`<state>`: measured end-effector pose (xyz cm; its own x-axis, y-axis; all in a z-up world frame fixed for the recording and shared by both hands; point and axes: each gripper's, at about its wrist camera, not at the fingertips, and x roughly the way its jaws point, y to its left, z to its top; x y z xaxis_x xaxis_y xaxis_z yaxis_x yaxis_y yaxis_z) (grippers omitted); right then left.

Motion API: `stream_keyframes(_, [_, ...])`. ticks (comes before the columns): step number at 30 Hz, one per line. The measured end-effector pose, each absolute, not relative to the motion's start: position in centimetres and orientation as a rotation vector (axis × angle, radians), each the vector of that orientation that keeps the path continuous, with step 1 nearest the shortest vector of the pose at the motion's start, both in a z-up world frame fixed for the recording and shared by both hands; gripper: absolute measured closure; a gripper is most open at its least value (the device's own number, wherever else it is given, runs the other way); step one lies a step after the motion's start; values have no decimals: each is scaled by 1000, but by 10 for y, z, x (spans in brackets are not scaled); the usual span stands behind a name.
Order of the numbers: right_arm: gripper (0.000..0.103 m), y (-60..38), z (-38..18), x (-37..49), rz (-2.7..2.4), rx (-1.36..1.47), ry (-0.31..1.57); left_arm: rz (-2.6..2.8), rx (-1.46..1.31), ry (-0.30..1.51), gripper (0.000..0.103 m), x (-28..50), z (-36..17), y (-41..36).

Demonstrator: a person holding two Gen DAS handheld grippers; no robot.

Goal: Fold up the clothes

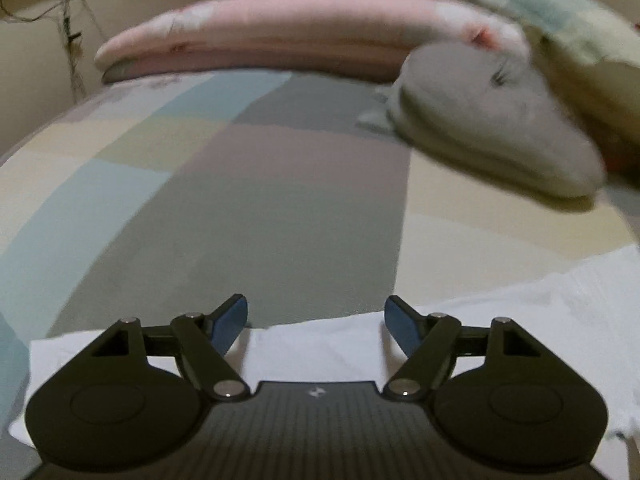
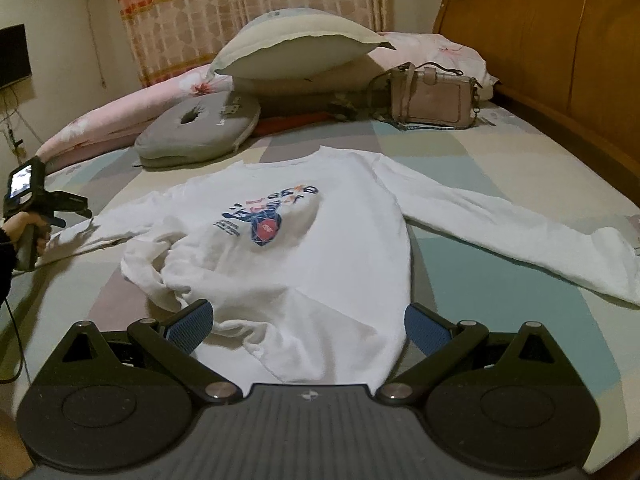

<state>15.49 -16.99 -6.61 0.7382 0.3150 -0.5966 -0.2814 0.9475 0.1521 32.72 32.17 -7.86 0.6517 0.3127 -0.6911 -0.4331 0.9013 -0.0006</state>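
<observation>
At the far left of the right wrist view, your left gripper [image 2: 74, 205] hung over the cuff end of the sweatshirt's left-hand sleeve, gripped in your hand [image 2: 25, 227]. In its own view the jaws stood apart with nothing between the blue pads [image 1: 230, 322], only white cloth lying under them.

The white sweatshirt [image 2: 304, 248] lay face up across the patchwork bedsheet [image 2: 492, 280], its collar toward the grey ring cushion [image 2: 196, 130] and its hem toward you. The body was rumpled on the left, where the cloth bunched into folds near the armpit.

Your right gripper [image 2: 308, 326] was poised over the hem, jaws released, the cloth lying below the open pads rather than pinched by them.

To the right, the other sleeve [image 2: 520, 224] stretched out flat toward the bed's edge, with a handbag [image 2: 434, 98] well beyond it near the wooden headboard [image 2: 560, 52].

The sweatshirt looked soft, limp and fairly thick, so it would likely sag and drag if lifted from one point. You would probably do best pinching a cuff or a shoulder seam, where layers give the pads something to bite.
</observation>
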Motion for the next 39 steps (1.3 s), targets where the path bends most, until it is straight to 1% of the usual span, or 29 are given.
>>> stream_keyframes(4, [0,-162,-69,157,345,39,673,383,-129,731,25,291,-84,325])
stream_keyframes(6, [0,-161,-70,158,353,40,678,399,-113,753,25,276,-96,332])
stream_keyframes(7, [0,-160,-70,158,353,41,679,416,-123,765,22,272,-101,339])
stream_keyframes(10, [0,-160,-70,157,354,42,681,476,-170,753,19,251,-108,362])
stream_keyframes(11, [0,-160,-70,157,355,42,681,512,-192,762,15,245,-108,371])
stream_keyframes(13, [0,-160,-70,157,356,43,683,555,-254,769,16,238,-106,386])
stream_keyframes(14, [0,-160,-70,157,356,44,683,561,-261,774,19,237,-103,389])
stream_keyframes(15, [0,-160,-70,158,351,46,687,566,-243,780,19,238,-100,385])
stream_keyframes(18, [0,-162,-70,160,329,61,698,559,-157,781,19,239,-89,359])
stream_keyframes(21, [0,-163,-73,161,336,82,715,448,-156,736,19,240,-78,318])
stream_keyframes(25, [0,-161,-80,163,337,88,750,212,-154,705,17,237,-64,246])
stream_keyframes(28, [0,-159,-84,160,339,63,757,35,-100,710,16,230,-58,190])
stream_keyframes(33, [0,-162,-90,155,344,43,770,-148,-59,749,15,213,-61,120])
stream_keyframes(36, [0,-166,-95,154,353,49,788,-245,-59,759,15,200,-66,90])
stream_keyframes(39, [0,-170,-101,153,366,59,811,-333,-72,748,12,195,-73,67])
